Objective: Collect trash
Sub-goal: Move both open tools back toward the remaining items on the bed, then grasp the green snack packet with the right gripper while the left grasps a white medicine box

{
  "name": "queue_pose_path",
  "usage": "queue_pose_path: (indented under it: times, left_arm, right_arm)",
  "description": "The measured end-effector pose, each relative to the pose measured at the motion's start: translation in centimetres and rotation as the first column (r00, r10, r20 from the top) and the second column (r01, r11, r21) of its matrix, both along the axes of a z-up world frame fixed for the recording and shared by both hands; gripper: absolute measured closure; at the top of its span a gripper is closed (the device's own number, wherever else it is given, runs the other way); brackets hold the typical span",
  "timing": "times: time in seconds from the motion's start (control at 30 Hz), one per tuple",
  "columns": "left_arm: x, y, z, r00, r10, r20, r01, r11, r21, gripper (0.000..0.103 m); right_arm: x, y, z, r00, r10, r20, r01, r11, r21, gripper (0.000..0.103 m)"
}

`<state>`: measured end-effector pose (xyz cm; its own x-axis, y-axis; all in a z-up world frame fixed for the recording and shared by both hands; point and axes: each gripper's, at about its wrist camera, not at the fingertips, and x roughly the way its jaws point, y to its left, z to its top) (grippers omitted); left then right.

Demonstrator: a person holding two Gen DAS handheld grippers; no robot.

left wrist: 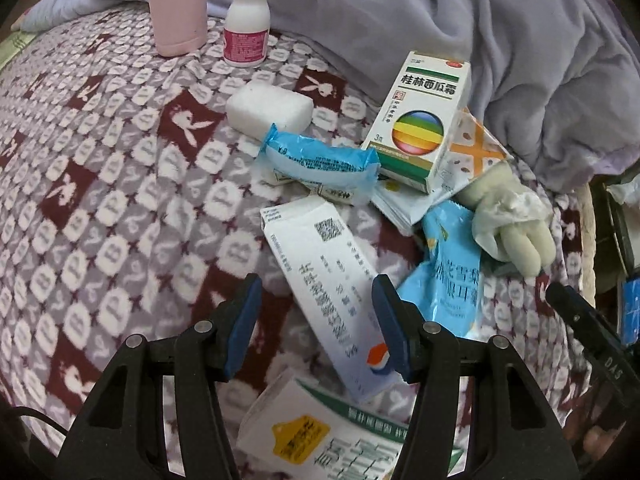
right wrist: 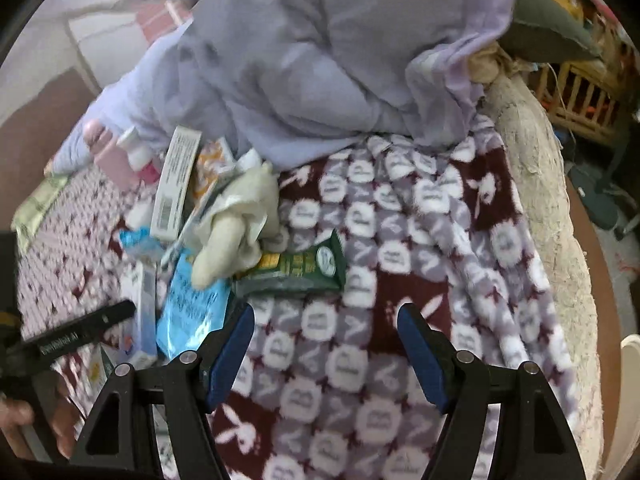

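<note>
Bed blanket [left wrist: 100,200] | left tongs [left wrist: 316,328] wide over white carton [left wrist: 332,288], light, stiff: grip long sides | right tongs [right wrist: 326,356] wide, empty

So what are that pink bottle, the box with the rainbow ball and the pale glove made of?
Pink bottle: looks like matte plastic, smooth with a dull sheen. Rainbow-ball box: printed cardboard, going by its sharp folded edges. Pale glove: probably thin rubber or latex, limp with a translucent, crinkled cuff.

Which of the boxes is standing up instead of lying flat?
The rainbow-ball box. It stands propped on the pile; the long white box between the left gripper's fingers lies flat.
</note>
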<state>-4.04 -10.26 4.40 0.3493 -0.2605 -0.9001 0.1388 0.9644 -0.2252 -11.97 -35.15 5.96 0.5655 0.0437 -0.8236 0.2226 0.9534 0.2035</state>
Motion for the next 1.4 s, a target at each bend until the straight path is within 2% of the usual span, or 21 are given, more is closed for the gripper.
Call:
queue_pose_path:
  times: [0.1, 0.23, 0.33, 0.4, 0.5, 0.57, 0.67, 0.7, 0.8, 0.93, 1.1, 1.13, 1.17, 1.23, 1.33, 1.4]
  left_arm:
    - [0.7, -0.3, 0.0, 1.000, 0.002, -0.002, -0.002, 1.000, 0.003, 0.048]
    - [1.2, -0.7, -0.2, 1.000, -0.010, -0.007, 0.010, 1.000, 0.002, 0.048]
    - [1.3, -0.8, -0.3, 1.000, -0.019, -0.008, 0.019, 1.000, 0.001, 0.047]
    - [1.2, -0.7, -0.2, 1.000, -0.021, -0.010, 0.021, 1.000, 0.001, 0.047]
    - [1.2, -0.8, -0.2, 1.000, -0.022, -0.011, 0.022, 1.000, 0.001, 0.048]
    - [1.1, -0.8, -0.2, 1.000, -0.029, -0.008, 0.029, 1.000, 0.005, 0.048]
    - [1.1, -0.9, -0.2, 0.999, -0.042, -0.006, 0.042, 0.999, 0.011, 0.048]
    - [1.1, -0.9, -0.2, 0.999, -0.043, -0.007, 0.043, 0.999, 0.011, 0.048]
    - [1.0, -0.7, -0.1, 0.999, -0.038, -0.012, 0.039, 0.999, 0.004, 0.048]
    - [0.9, -0.9, -0.2, 0.999, -0.033, -0.023, 0.033, 0.999, -0.010, 0.048]
    - [1.1, -1.2, -0.2, 0.999, -0.025, -0.031, 0.025, 0.999, -0.021, 0.047]
    - [1.0, -1.2, -0.2, 0.999, -0.026, -0.031, 0.025, 0.999, -0.025, 0.047]
    - [1.0, -1.2, -0.2, 0.999, -0.027, -0.031, 0.026, 0.999, -0.025, 0.046]
    - [0.9, -1.5, -0.5, 0.999, -0.036, -0.036, 0.035, 0.999, -0.018, 0.045]
    - [0.6, -2.2, -0.7, 0.998, -0.062, -0.030, 0.063, 0.998, 0.015, 0.044]
    - [0.5, -2.3, -0.6, 0.998, -0.065, -0.015, 0.065, 0.998, 0.021, 0.045]
  right_arm:
    - [1.1, -1.3, 0.0, 0.999, -0.040, 0.004, 0.040, 0.998, -0.038, 0.031]
    - [3.9, -3.2, 0.2, 0.998, -0.065, 0.000, 0.065, 0.997, -0.043, 0.031]
    - [6.4, -2.9, -0.4, 0.999, -0.012, -0.034, 0.008, 0.996, -0.094, 0.031]
    - [7.8, -2.4, -1.3, 0.996, 0.014, -0.087, -0.028, 0.986, -0.167, 0.031]
    - [7.9, -1.9, -2.4, 0.984, 0.082, -0.160, -0.117, 0.968, -0.222, 0.031]
    - [6.3, -1.6, -2.5, 0.971, 0.143, -0.191, -0.180, 0.965, -0.192, 0.031]
    - [3.4, -1.5, -2.0, 0.956, 0.221, -0.195, -0.235, 0.971, -0.050, 0.031]
    - [2.8, -1.5, -1.8, 0.955, 0.230, -0.187, -0.241, 0.970, -0.038, 0.031]
    - [1.0, -1.6, -0.7, 0.963, 0.229, -0.142, -0.235, 0.971, -0.030, 0.031]
    - [-0.1, -1.4, 0.5, 0.955, 0.293, -0.045, -0.287, 0.952, 0.106, 0.031]
    - [1.5, 2.1, -1.0, 0.930, 0.366, -0.027, -0.362, 0.927, 0.095, 0.031]
    - [1.8, 2.5, -1.6, 0.928, 0.371, -0.027, -0.367, 0.926, 0.093, 0.035]
    - [1.9, 2.8, -2.0, 0.928, 0.371, -0.024, -0.367, 0.925, 0.097, 0.048]
    - [1.8, 2.8, -2.6, 0.930, 0.366, -0.030, -0.362, 0.927, 0.103, 0.063]
    - [0.5, 2.5, -2.5, 0.938, 0.348, 0.007, -0.347, 0.934, 0.083, 0.069]
    - [-0.7, 2.7, -1.8, 0.941, 0.336, 0.029, -0.337, 0.940, 0.055, 0.070]
